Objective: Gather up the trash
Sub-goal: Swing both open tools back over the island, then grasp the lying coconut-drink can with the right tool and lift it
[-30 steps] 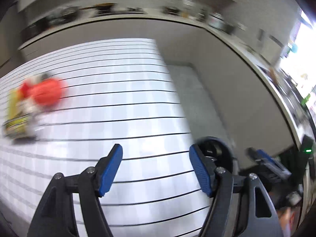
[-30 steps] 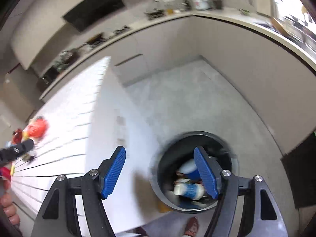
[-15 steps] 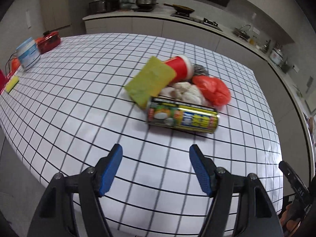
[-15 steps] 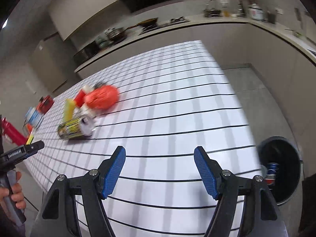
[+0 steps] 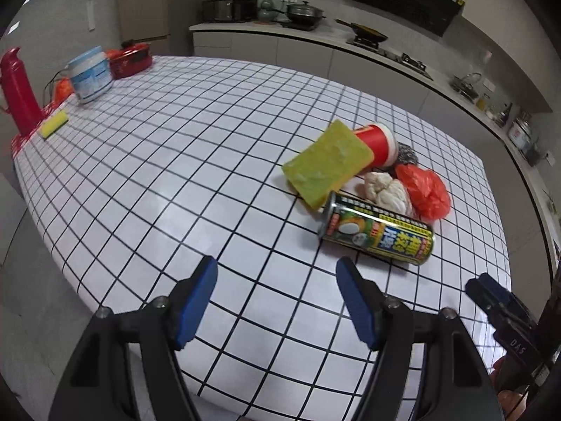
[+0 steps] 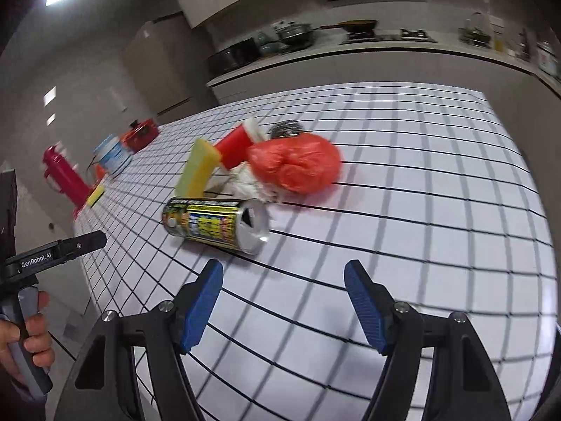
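Now | both hand-held grippers (image 5: 277, 298) (image 6: 284, 301) released | "GenRobot.AI" on left handle (image 6: 35, 263) | can (image 5: 377, 233) lying

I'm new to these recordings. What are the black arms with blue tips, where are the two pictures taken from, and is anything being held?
No robot here: a person holds a hand-operated claw in each hand, each with its own fisheye camera looking out along its blue tips. One picture is from the left claw, the other from the right claw. Both are open and empty. On the checked table lies a trash pile: a drink can on its side, a yellow sponge, a red cup, a white wad and a red plastic bag.
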{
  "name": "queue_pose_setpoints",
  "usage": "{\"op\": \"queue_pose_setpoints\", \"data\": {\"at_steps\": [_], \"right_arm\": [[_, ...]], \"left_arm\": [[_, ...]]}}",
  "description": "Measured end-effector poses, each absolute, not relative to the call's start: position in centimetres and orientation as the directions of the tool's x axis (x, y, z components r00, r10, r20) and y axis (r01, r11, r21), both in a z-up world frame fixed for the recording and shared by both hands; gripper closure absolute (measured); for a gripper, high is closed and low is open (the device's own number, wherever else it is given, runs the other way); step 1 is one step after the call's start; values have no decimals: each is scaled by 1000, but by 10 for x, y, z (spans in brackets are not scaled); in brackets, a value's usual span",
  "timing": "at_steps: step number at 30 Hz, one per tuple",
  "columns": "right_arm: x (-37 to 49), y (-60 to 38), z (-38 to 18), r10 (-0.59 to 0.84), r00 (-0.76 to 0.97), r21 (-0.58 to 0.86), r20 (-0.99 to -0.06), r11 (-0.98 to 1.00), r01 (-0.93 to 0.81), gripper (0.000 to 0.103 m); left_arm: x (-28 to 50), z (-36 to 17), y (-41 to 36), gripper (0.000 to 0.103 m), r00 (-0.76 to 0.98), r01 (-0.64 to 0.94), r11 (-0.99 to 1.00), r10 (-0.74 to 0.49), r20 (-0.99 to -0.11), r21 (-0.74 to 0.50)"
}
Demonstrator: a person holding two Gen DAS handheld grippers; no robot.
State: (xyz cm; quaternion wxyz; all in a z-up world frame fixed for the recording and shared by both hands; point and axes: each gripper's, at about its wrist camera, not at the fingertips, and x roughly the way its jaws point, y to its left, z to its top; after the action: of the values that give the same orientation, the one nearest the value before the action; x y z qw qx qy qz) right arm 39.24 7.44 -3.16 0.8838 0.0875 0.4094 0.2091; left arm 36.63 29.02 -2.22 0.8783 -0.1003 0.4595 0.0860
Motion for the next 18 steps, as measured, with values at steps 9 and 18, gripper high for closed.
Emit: {"op": "queue_pose_setpoints", "data": {"at_steps": [9, 18], "right_arm": [[426, 134, -55, 441, 515, 257, -735, 884, -390, 30], [432, 163, -61, 394, 518, 249, -759, 911, -328, 30]], "left_arm": [[380, -53, 315, 32, 508, -285, 952, 52, -860, -111], [382, -56, 347, 32, 495, -215, 970, 10, -869, -111]]}}
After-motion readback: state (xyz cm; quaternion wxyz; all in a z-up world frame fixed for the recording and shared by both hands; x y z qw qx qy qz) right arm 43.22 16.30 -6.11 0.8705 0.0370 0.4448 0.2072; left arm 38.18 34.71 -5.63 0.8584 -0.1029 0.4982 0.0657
